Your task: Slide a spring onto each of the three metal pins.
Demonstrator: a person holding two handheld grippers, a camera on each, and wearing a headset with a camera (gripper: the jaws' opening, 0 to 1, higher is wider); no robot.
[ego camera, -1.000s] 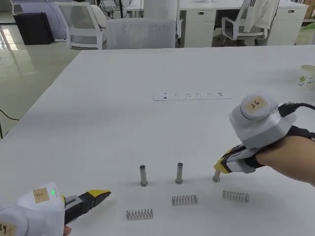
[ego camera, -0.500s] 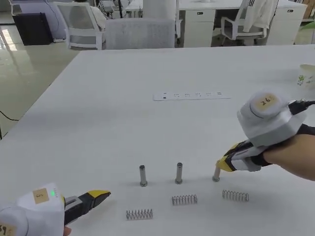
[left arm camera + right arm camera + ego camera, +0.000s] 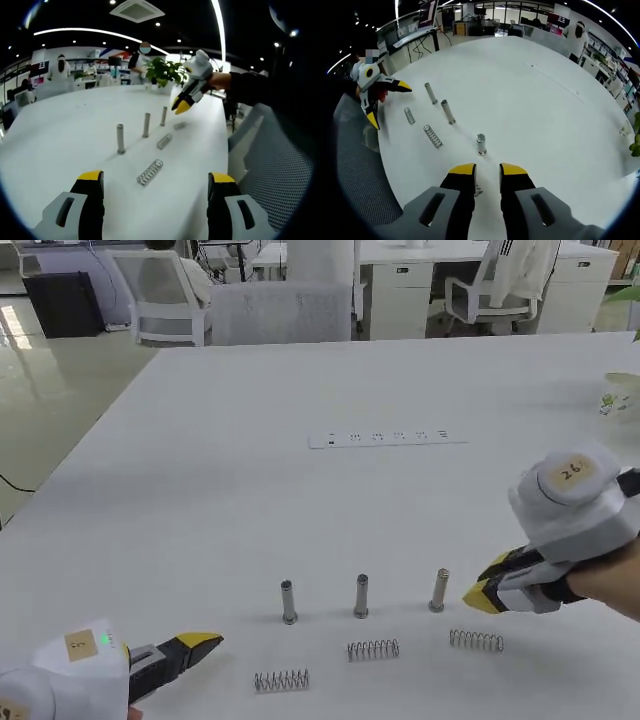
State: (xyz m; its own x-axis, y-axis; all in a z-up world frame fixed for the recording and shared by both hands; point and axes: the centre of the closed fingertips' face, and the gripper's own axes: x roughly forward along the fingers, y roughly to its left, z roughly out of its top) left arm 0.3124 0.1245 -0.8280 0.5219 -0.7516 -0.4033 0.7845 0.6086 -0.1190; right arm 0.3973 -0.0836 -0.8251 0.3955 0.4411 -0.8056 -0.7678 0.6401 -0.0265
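Three metal pins stand upright in a row on the white table: left pin (image 3: pixel 288 601), middle pin (image 3: pixel 361 596), right pin (image 3: pixel 439 590). In front of each lies a bare spring: left spring (image 3: pixel 282 680), middle spring (image 3: pixel 373 649), right spring (image 3: pixel 476 641). My right gripper (image 3: pixel 485 590) hovers just right of the right pin (image 3: pixel 481 144), jaws a narrow gap apart and holding nothing (image 3: pixel 487 170). Wide open and empty, my left gripper (image 3: pixel 205 643) sits at the near left, pointing along the row of pins (image 3: pixel 155 177) with the nearest spring (image 3: pixel 150 171) ahead of it.
A white power strip (image 3: pixel 388 438) lies across the table's middle. A paper cup (image 3: pixel 618 400) stands at the far right edge. Office chairs (image 3: pixel 165 290) and desks line the far side. People stand in the background.
My right gripper has drawn back to the right, away from the right pin, which now stands free and fully in view. The left gripper has stayed put.
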